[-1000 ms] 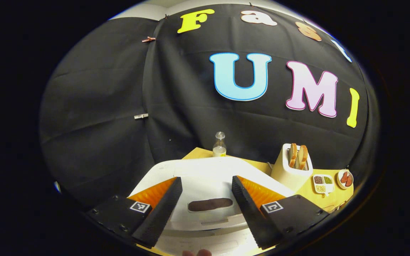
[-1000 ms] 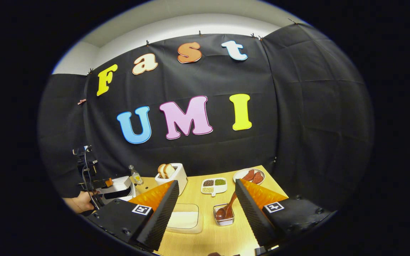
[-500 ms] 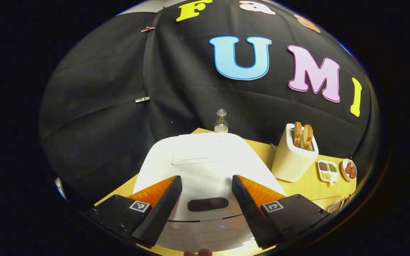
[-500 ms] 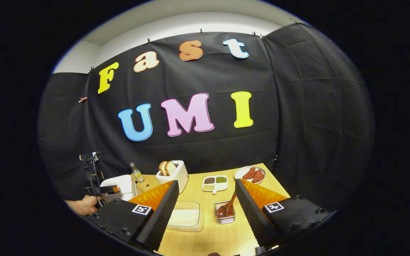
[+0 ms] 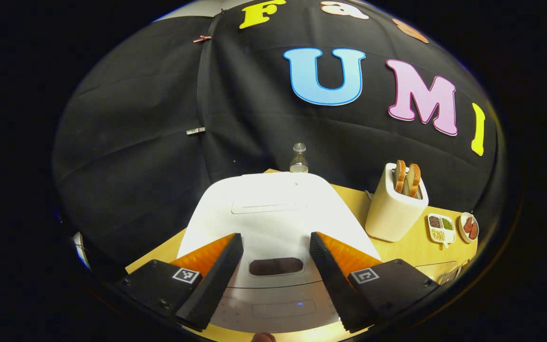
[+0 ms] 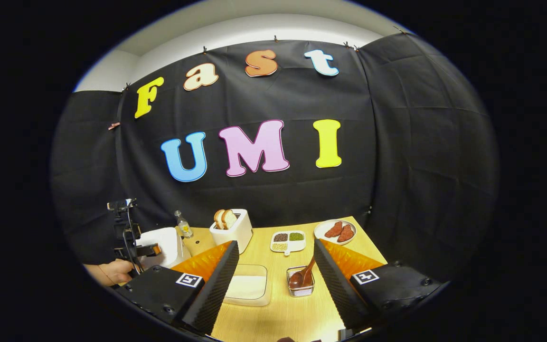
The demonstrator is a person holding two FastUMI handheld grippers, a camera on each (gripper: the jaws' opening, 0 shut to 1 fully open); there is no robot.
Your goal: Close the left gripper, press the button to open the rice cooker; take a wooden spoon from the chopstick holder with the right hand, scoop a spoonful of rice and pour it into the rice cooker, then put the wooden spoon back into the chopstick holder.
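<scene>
Left gripper view: I have my left gripper spread wide, holding nothing, above the front of the shut white rice cooker.
Button: dark oval between my fingers.
Toaster: right of the cooker, on the table.
Right gripper view: right gripper also wide apart and empty.
Rice tray: near my left finger.
Wooden spoon: leaning in its holder, just right of the tray.

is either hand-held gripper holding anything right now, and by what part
Nothing is held. The left hand-held gripper is open above the rice cooker; the right hand-held gripper is open, the wooden spoon untouched.
</scene>
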